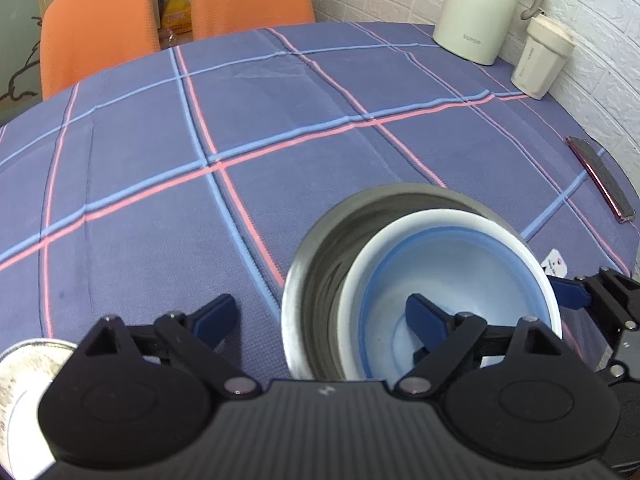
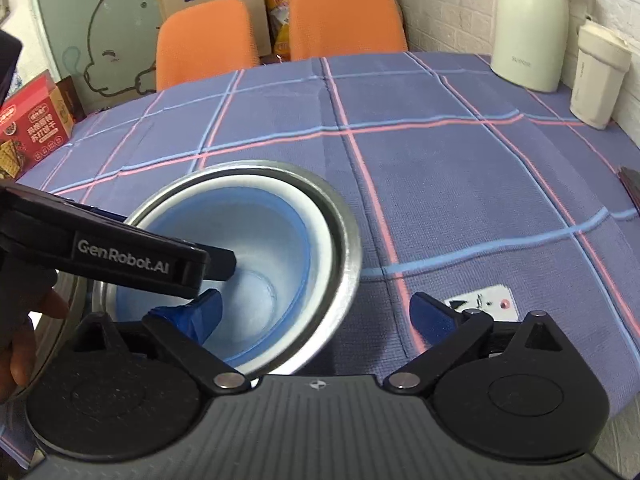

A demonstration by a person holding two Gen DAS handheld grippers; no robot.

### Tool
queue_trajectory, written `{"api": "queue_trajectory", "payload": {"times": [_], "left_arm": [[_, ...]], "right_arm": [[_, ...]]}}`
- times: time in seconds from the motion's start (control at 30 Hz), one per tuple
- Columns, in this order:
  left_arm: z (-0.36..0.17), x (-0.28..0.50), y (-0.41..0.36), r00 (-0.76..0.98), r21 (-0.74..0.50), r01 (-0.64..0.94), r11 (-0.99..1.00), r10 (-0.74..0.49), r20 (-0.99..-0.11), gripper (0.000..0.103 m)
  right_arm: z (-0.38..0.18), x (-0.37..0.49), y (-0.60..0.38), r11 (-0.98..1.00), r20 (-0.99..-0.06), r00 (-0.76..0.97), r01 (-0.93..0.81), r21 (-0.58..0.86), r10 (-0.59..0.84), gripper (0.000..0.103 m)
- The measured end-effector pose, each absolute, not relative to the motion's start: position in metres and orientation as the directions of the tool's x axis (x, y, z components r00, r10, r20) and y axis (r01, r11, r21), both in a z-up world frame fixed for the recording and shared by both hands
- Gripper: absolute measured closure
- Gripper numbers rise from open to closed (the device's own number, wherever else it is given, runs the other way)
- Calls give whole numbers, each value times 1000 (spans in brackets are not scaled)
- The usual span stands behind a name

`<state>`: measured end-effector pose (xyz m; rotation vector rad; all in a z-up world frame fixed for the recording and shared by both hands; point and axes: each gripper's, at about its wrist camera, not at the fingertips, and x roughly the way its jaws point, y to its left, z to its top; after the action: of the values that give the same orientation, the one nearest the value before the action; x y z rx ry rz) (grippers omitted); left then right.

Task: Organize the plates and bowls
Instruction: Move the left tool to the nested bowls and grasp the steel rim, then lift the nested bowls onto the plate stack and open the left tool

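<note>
The left gripper (image 1: 322, 316) has its fingers wide open, one finger inside the blue bowl (image 1: 472, 276). That bowl sits in a metal bowl (image 2: 344, 240) on the checked surface (image 1: 160, 160). At three o'clock, the right gripper (image 2: 320, 312) is open too.

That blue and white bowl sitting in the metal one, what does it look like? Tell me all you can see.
The blue and white bowl looks like plastic: pale blue inside, a darker blue band higher up, a broad white rim. It sits upright, nested off-centre inside the metal bowl on the checked tablecloth. It holds no food. One fingertip of each open gripper, left gripper and right gripper, reaches over its inside; contact is unclear.
</note>
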<state>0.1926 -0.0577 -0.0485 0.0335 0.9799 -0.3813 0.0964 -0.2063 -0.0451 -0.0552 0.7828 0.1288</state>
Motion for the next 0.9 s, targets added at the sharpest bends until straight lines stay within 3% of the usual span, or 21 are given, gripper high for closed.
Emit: {"api": "queue_trajectory", "payload": {"times": [0.17, 0.23, 0.27, 0.3, 0.37, 0.43, 0.73, 0.9], "left_arm": [[-49, 185, -62, 516, -134, 338, 931, -303, -801, 17], [-48, 182, -66, 516, -142, 352, 925, -319, -795, 24], [-45, 180, -68, 513, -158, 367, 917, -341, -788, 37], [-43, 179, -71, 500, -169, 370, 913, -349, -792, 42], [-42, 184, -70, 488, -184, 344, 921, -342, -803, 46], [-39, 188, -66, 465, -219, 336, 916, -363, -808, 53], [13, 176, -42, 531, -200, 363, 910, -378, -758, 53], [39, 155, 10, 602, -141, 282, 949, -289, -745, 53]], "right_arm": [[-48, 91, -199, 988, -685, 720, -155, -6, 109, 17], [-49, 89, -198, 989, -671, 732, -150, 7, 116, 18], [-49, 89, -196, 988, -664, 737, -151, 16, 124, 19], [-49, 90, -195, 988, -659, 740, -152, 29, 133, 20], [-49, 90, -187, 985, -653, 741, -169, 44, 156, 28], [-48, 91, -182, 987, -663, 735, -156, 43, 145, 28], [-11, 89, -175, 984, -620, 766, -162, 72, 171, 27], [9, 82, -144, 968, -572, 787, -246, 53, 231, 26]]}}
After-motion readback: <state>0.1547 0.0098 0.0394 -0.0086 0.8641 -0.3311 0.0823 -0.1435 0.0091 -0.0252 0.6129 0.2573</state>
